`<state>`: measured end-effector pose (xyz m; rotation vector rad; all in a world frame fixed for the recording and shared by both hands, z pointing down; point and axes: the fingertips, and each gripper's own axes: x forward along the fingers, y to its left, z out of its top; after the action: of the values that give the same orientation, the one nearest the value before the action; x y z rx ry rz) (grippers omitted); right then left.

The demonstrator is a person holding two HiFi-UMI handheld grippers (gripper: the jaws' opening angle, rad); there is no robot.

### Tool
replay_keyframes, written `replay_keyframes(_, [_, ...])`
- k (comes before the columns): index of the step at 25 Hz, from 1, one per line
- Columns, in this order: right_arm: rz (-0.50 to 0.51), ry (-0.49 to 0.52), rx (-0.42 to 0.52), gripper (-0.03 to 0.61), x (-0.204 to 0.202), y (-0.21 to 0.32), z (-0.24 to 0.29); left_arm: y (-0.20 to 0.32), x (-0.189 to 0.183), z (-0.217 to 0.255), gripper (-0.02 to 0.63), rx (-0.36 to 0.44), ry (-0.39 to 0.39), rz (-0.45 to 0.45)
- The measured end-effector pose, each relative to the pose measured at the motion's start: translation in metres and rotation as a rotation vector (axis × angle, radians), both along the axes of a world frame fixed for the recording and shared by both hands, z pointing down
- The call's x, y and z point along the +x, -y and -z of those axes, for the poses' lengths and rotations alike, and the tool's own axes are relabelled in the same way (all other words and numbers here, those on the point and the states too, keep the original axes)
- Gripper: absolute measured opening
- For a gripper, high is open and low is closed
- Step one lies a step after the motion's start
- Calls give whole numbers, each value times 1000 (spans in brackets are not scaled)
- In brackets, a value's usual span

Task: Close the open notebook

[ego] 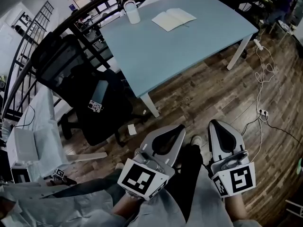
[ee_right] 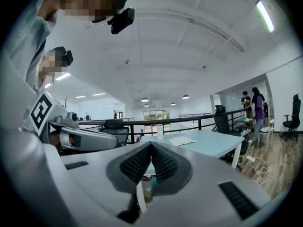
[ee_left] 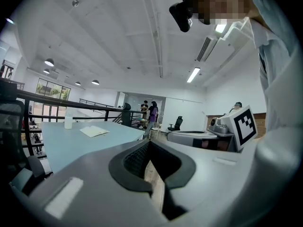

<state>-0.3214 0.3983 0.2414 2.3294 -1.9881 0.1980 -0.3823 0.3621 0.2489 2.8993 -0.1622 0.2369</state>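
Top centre, the open white paper notebook (ego: 173,19) on the pale-blue table (ego: 189,56) apparently spreads lower-left to upper-right; left gripper (ego: 179,128) and right gripper (ego: 214,124) closed, empty.

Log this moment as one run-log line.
notebook: open, on table | left gripper: shut, empty | right gripper: shut, empty | contact: none, both short of table

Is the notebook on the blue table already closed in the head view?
No, the notebook lies open, its two pages spread flat on the table near the white container.
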Motion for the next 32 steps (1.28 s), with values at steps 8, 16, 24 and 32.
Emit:
replay_keyframes(8, [32,-4,-5,0,57,19,5,16,59,4,5,20,-9,15])
replay_keyframes(16, [54,3,-6,0,123,33,8,32,124,6,3,9,6,46])
replay_keyframes(24, [93,5,2,0,184,47,11,44,181,9,4,23,9,88])
replay_keyframes(32, [126,6,16,0,220,51,10,44,216,9,4,37,8,118])
